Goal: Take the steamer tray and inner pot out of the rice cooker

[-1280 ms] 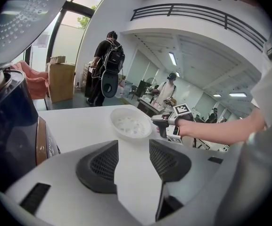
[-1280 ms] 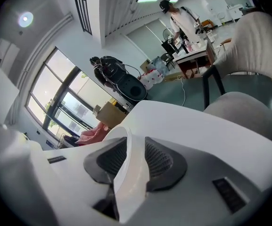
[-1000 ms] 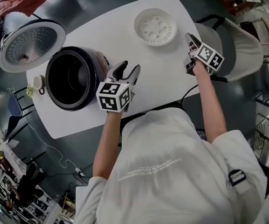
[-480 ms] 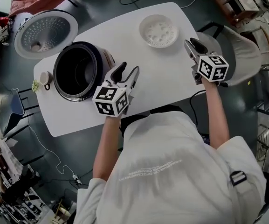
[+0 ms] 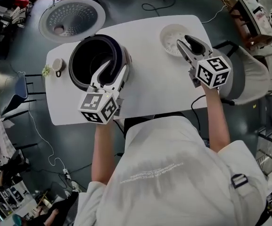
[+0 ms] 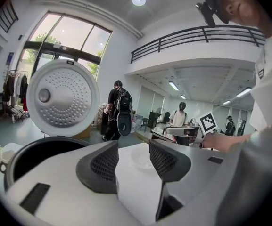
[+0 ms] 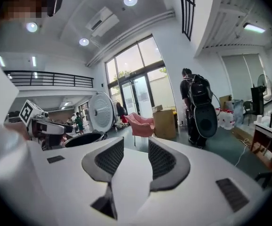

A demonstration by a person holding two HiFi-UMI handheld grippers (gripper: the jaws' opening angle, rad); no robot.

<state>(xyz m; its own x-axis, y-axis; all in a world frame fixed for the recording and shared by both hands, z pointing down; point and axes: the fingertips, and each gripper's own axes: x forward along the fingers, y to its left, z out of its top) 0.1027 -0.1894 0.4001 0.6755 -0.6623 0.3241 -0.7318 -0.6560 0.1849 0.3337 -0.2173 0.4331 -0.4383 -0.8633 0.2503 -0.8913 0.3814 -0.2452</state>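
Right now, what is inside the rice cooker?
The rice cooker shows only a dark hollow; the white steamer tray lies out on the table. The left gripper covers the hollow's near right part, so that part cannot be checked.

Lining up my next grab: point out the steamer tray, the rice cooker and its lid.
steamer tray (image 5: 169, 37), head view, its perforated face
rice cooker (image 5: 79, 44), head view, upper-left rim
lid (image 5: 72, 18), head view, perforated inner face
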